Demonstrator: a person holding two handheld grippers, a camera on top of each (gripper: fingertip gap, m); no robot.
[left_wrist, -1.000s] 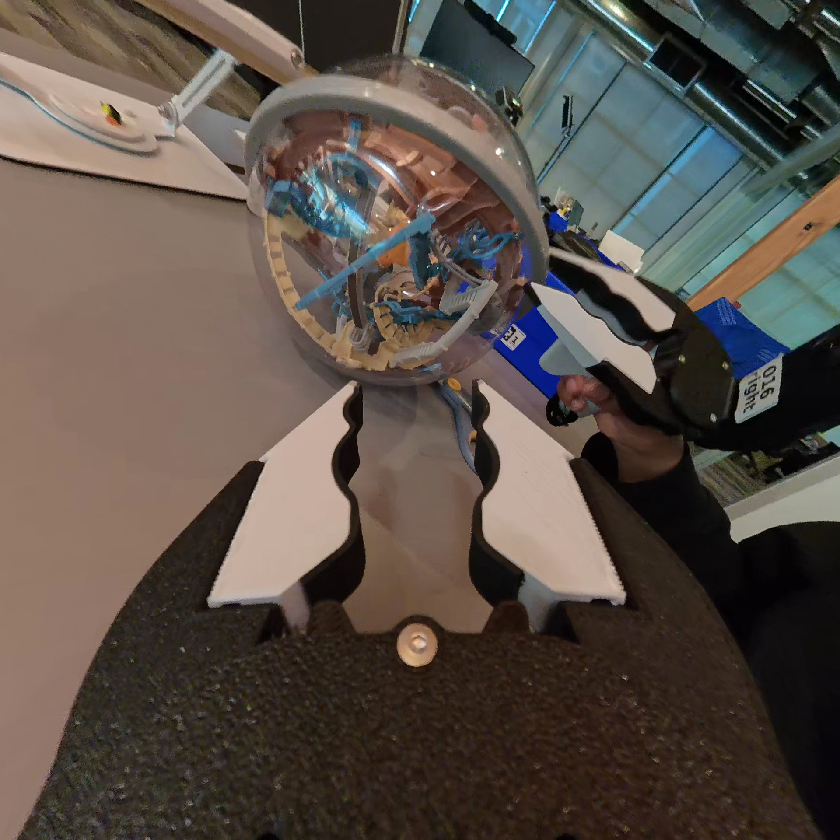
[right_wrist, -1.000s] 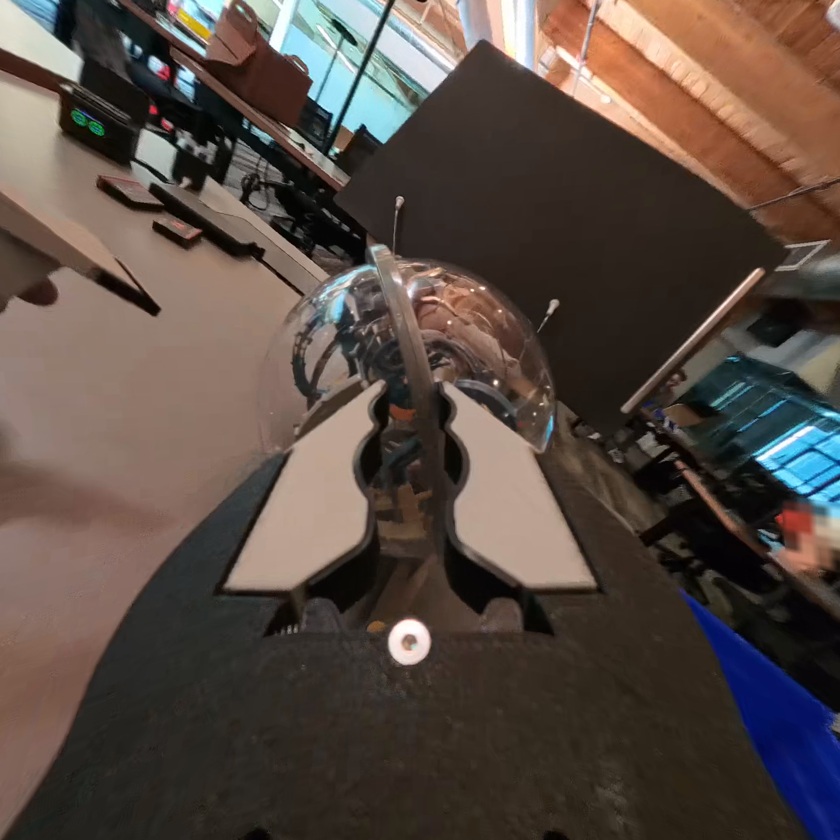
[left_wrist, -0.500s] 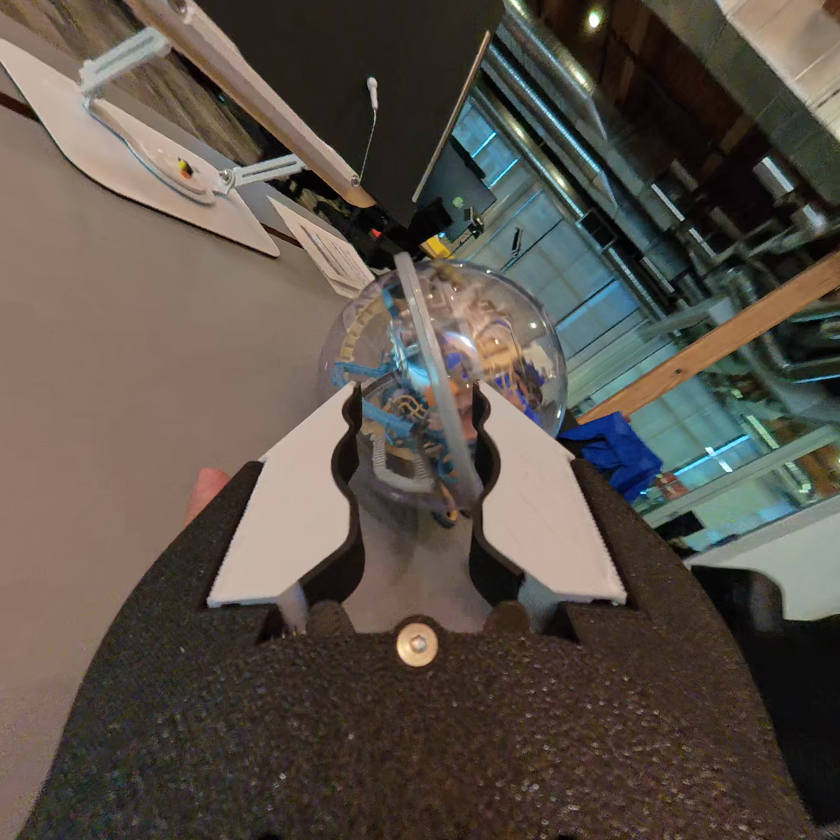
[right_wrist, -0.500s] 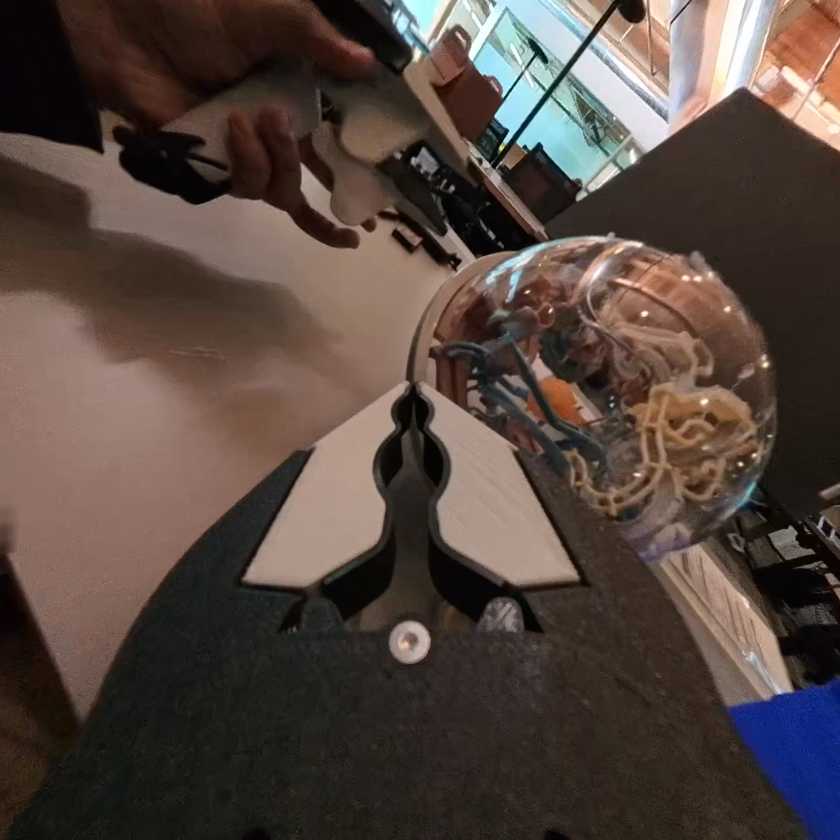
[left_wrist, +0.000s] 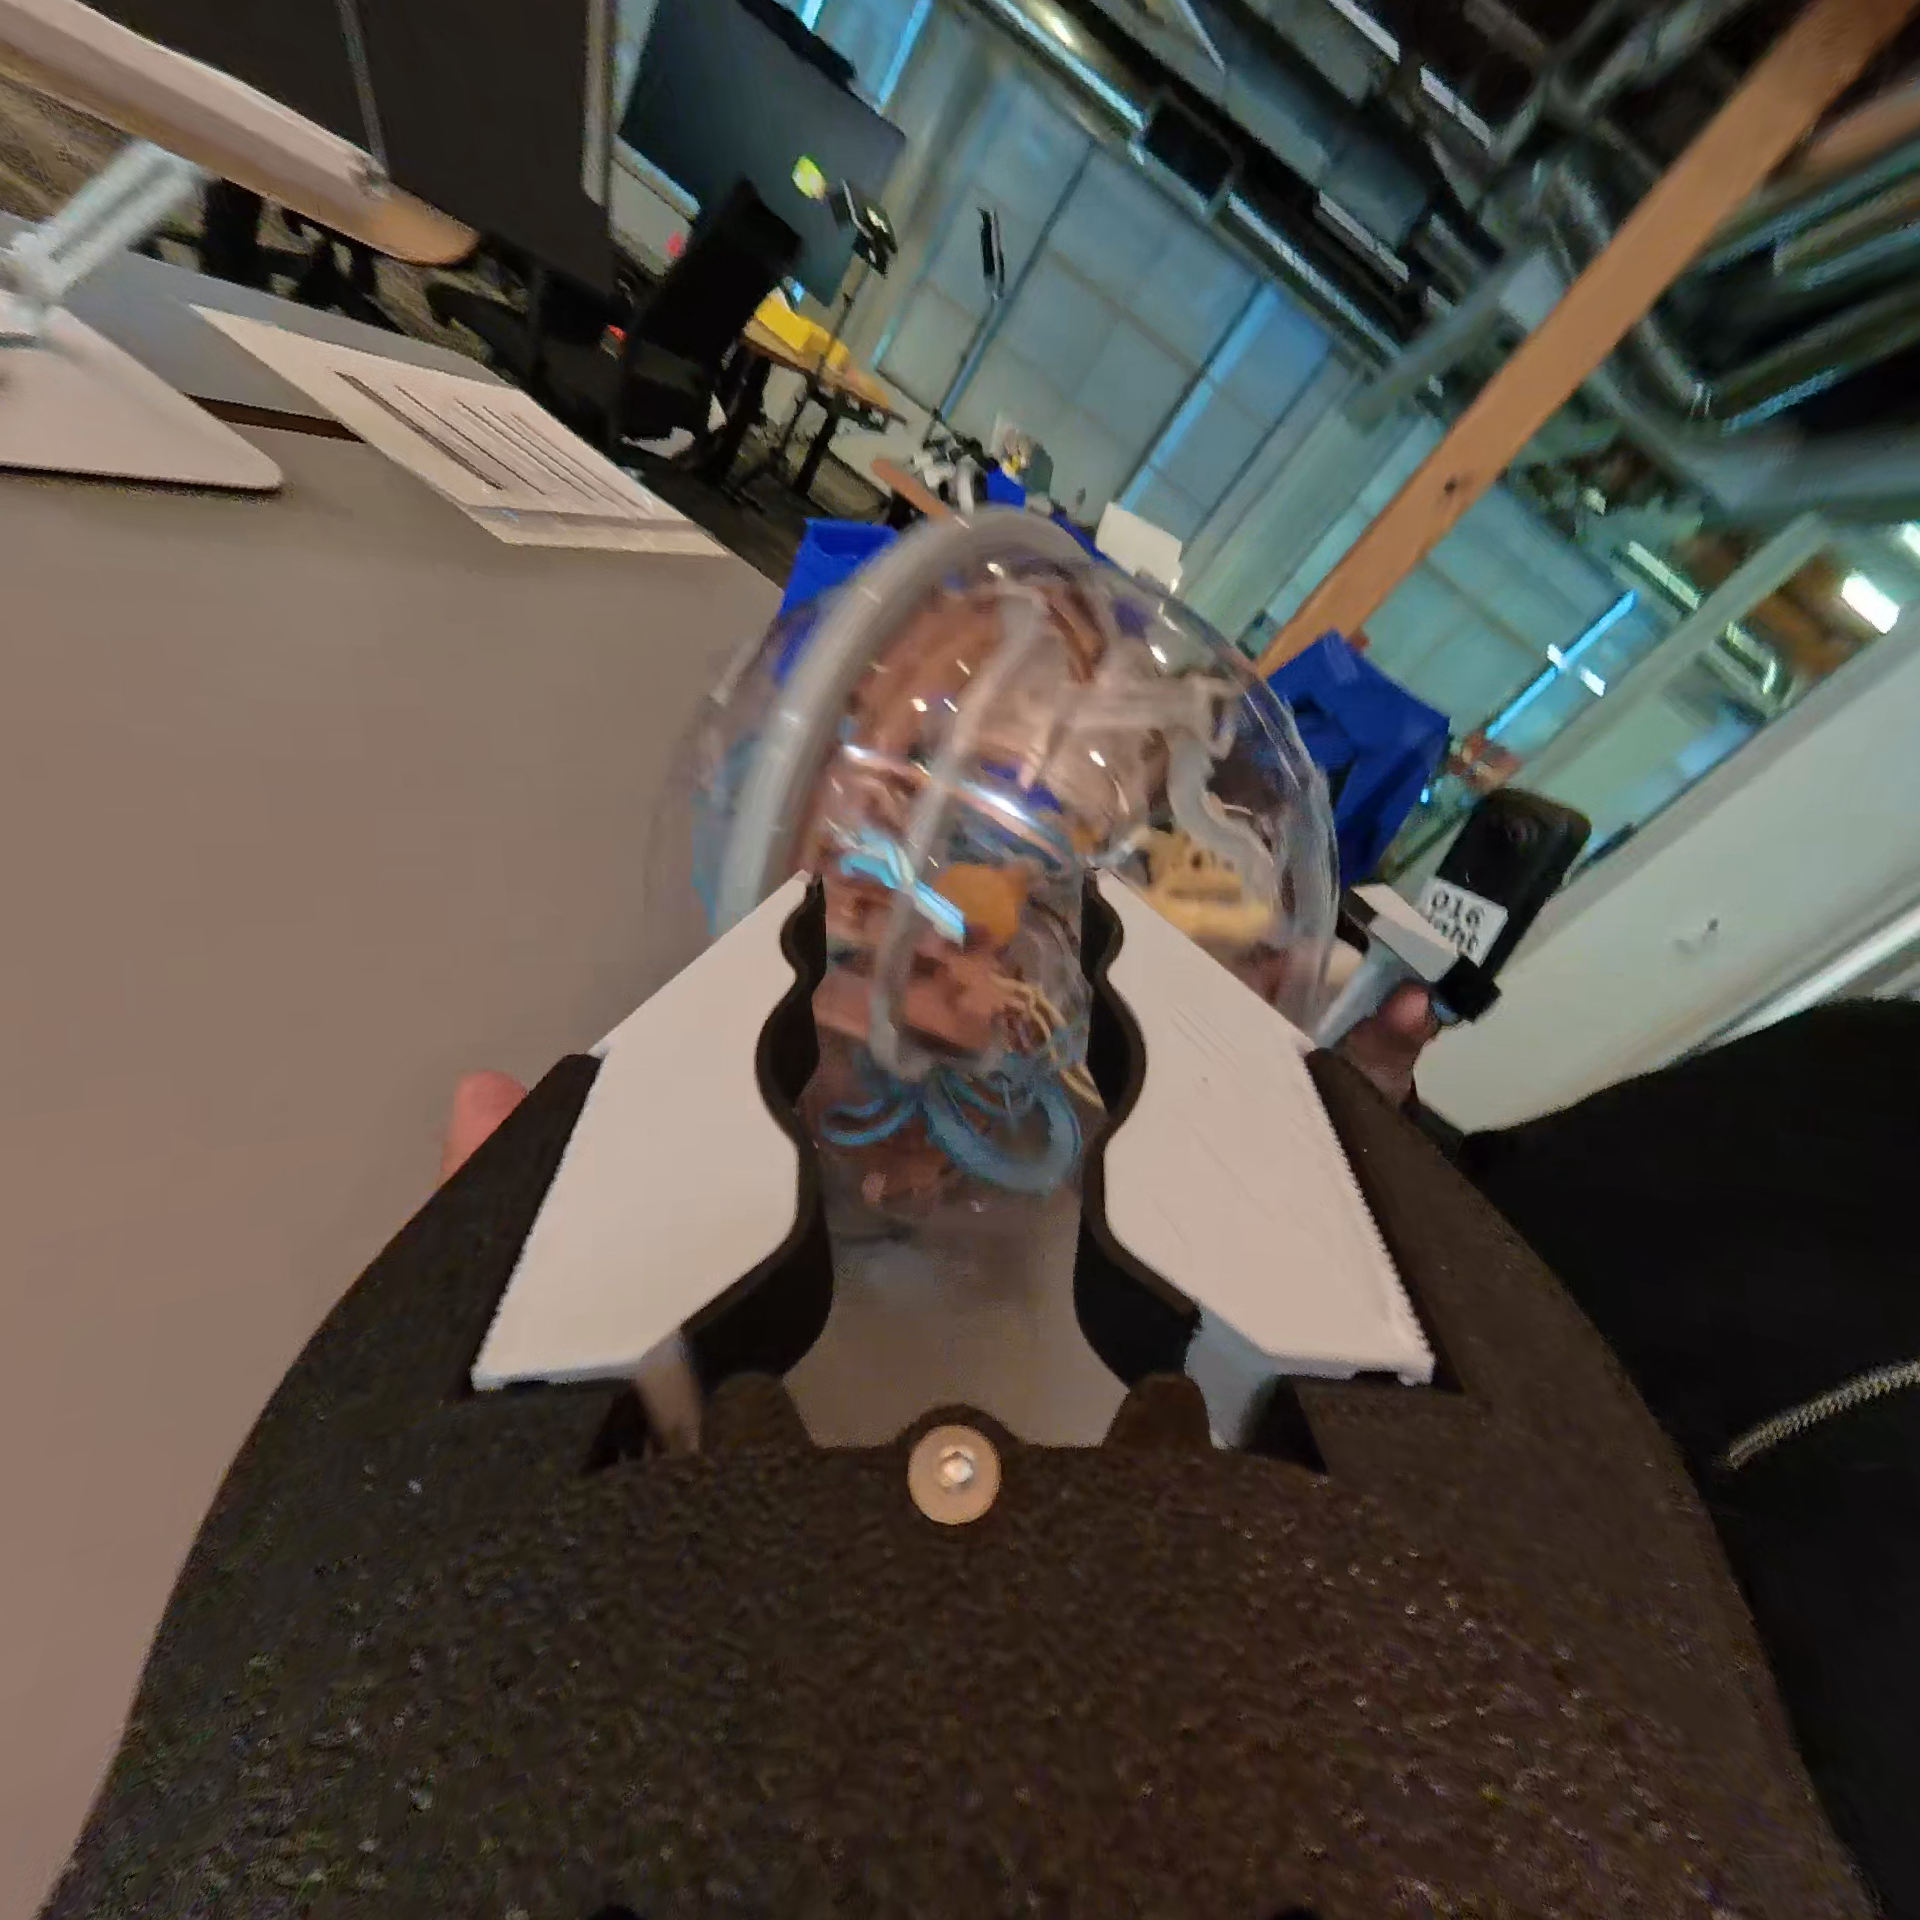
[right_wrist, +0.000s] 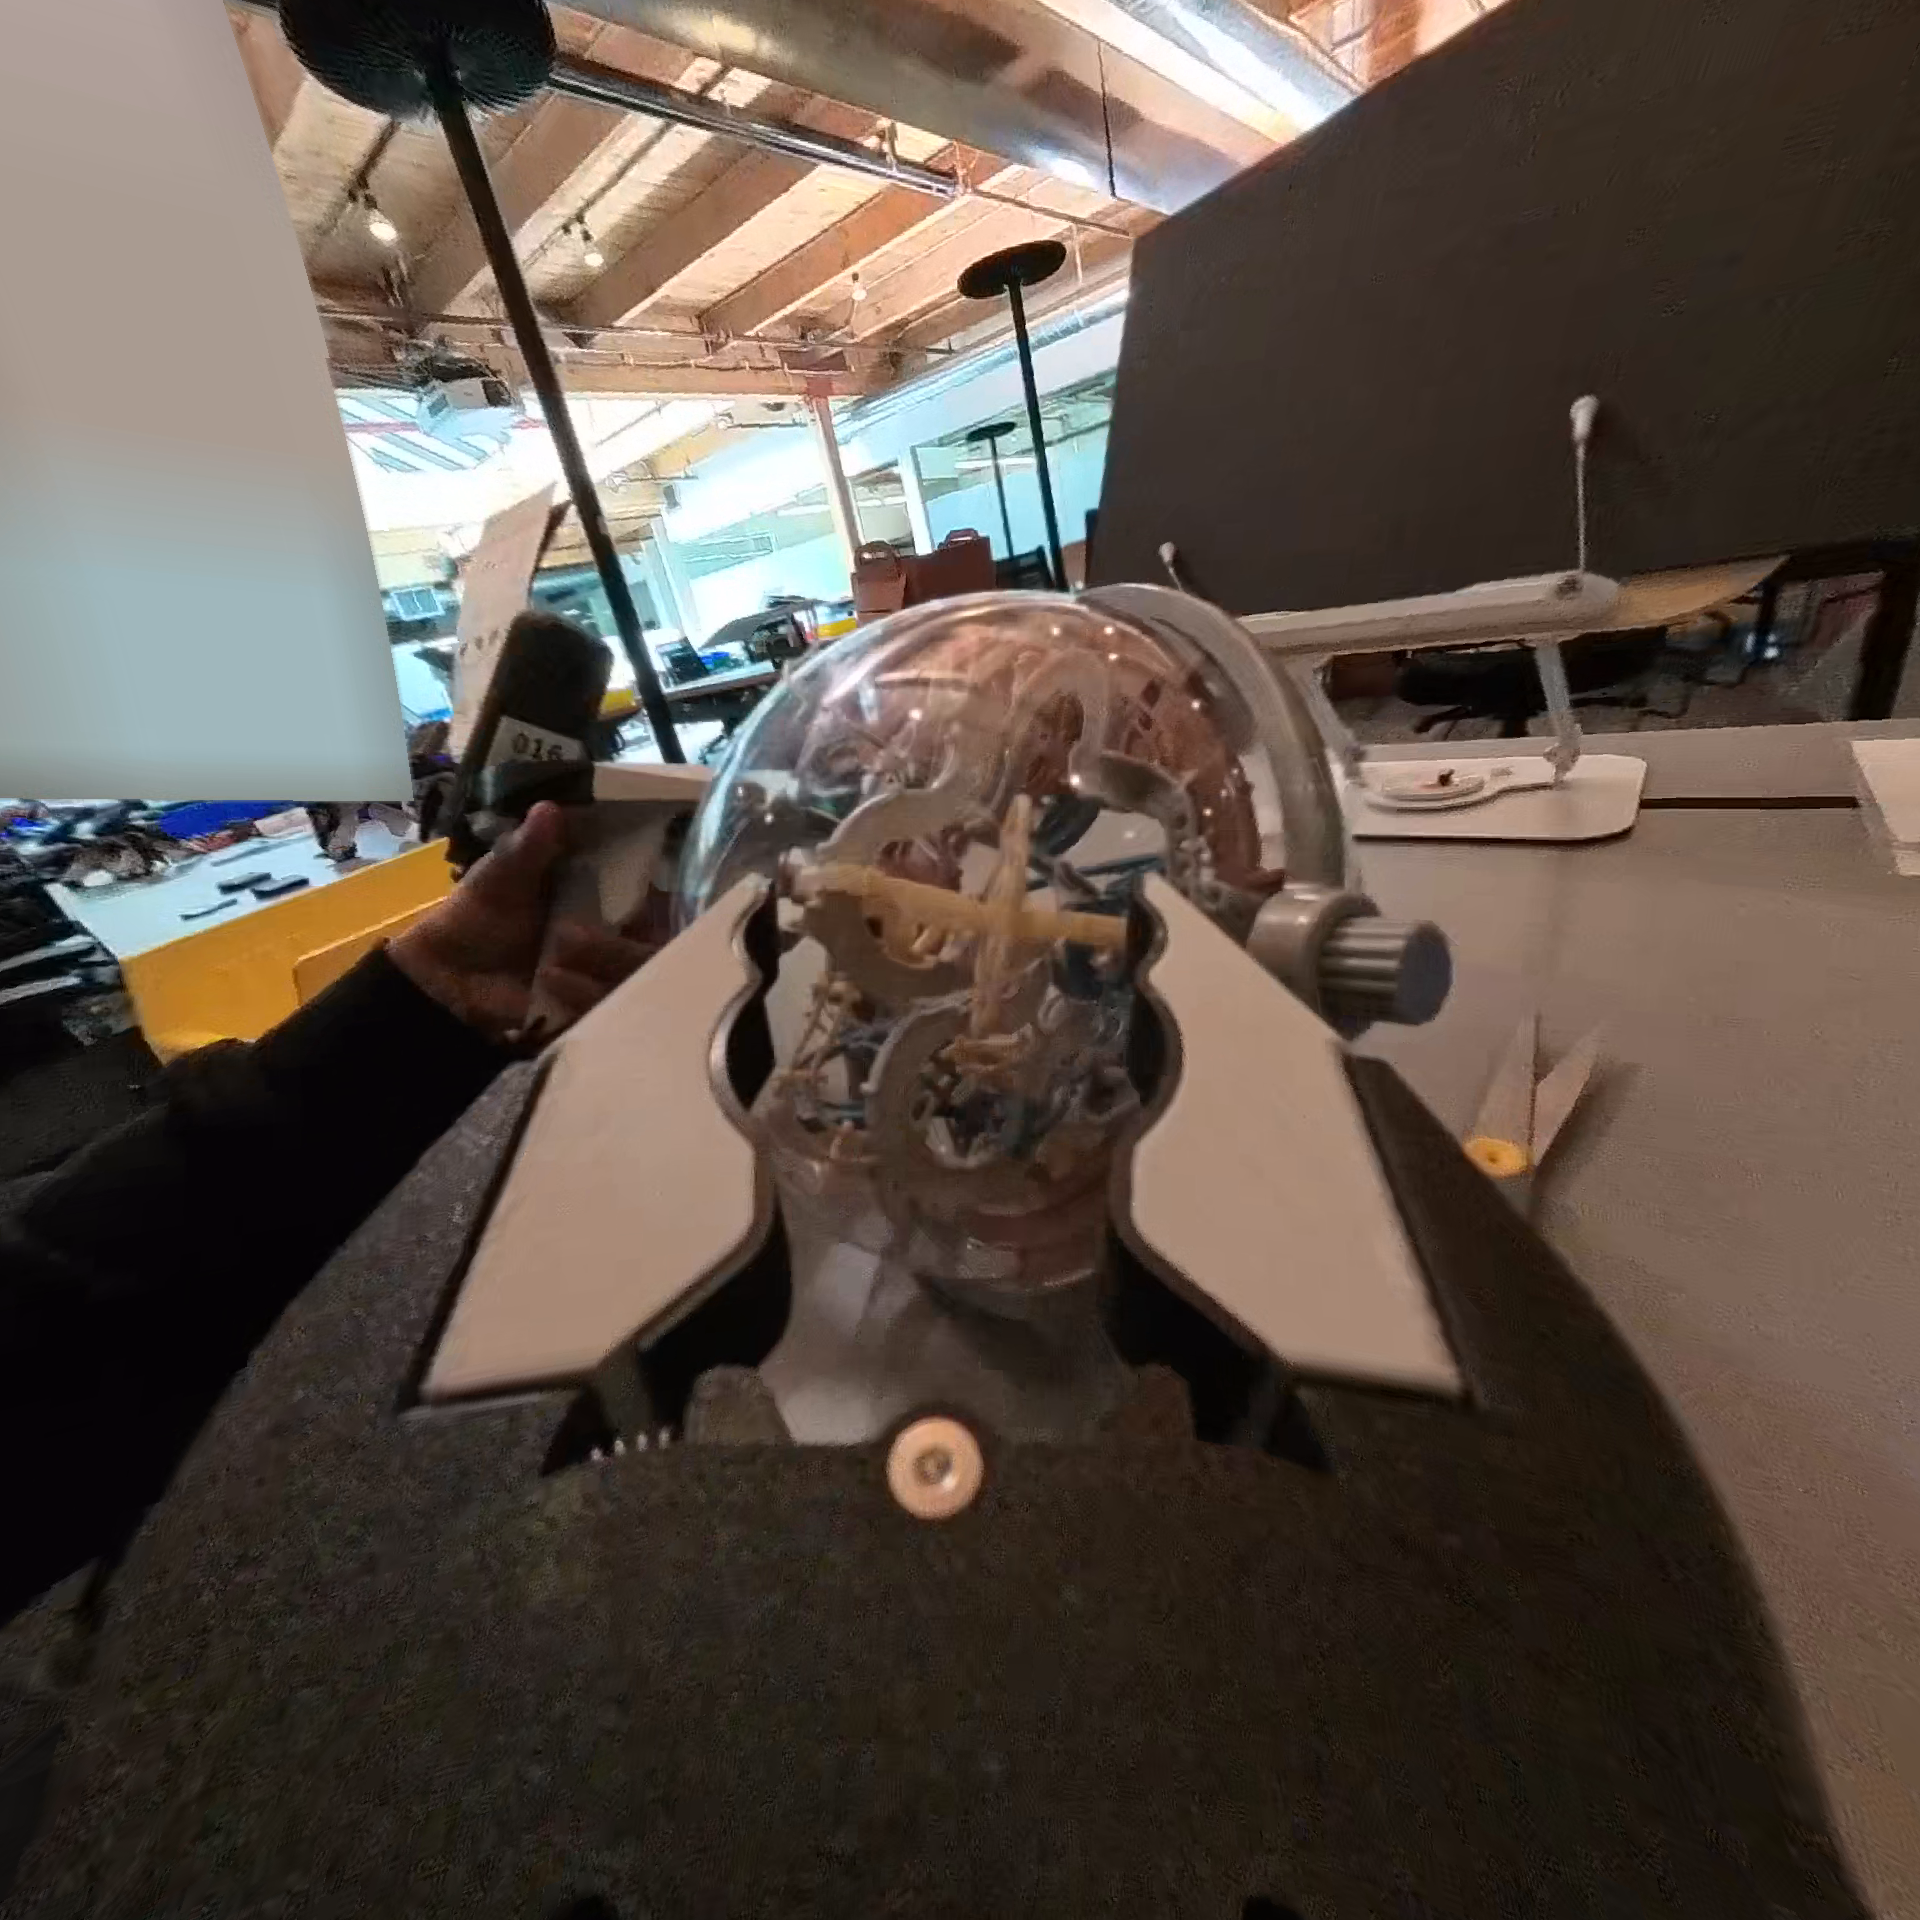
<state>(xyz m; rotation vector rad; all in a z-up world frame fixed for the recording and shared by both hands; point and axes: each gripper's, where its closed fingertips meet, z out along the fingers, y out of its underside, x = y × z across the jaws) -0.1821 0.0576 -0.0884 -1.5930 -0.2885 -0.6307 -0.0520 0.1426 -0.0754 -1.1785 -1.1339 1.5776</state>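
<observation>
A clear plastic maze ball (left_wrist: 997, 727) with a grey ring and tan, blue and brown tracks inside sits right at the tips of my left gripper (left_wrist: 951, 904). That gripper is open, and the ball's curved lower side fills the gap between its fingers. My right gripper (right_wrist: 956, 904) is open wider, facing the ball (right_wrist: 987, 748) from the opposite side with its tips against the shell. The ball's grey knob (right_wrist: 1382, 966) sticks out to the right. Each gripper shows beyond the ball in the other's view. Whether the ball rests on the grey table (left_wrist: 260, 831) is hidden.
A white lamp base (right_wrist: 1496, 800) stands at the table's back in front of a black panel (right_wrist: 1558, 260). A paper sheet (left_wrist: 499, 457) lies near it. A pale two-pronged tool with a yellow dot (right_wrist: 1507, 1122) lies to the right. Blue bins (left_wrist: 1361, 727) and a yellow bin (right_wrist: 270, 966) stand past the table's edge.
My right gripper was shut on the ball's grey ring, then shut beside the ball, and is now open against it. The ball has turned. My left gripper has kept the same opening.
</observation>
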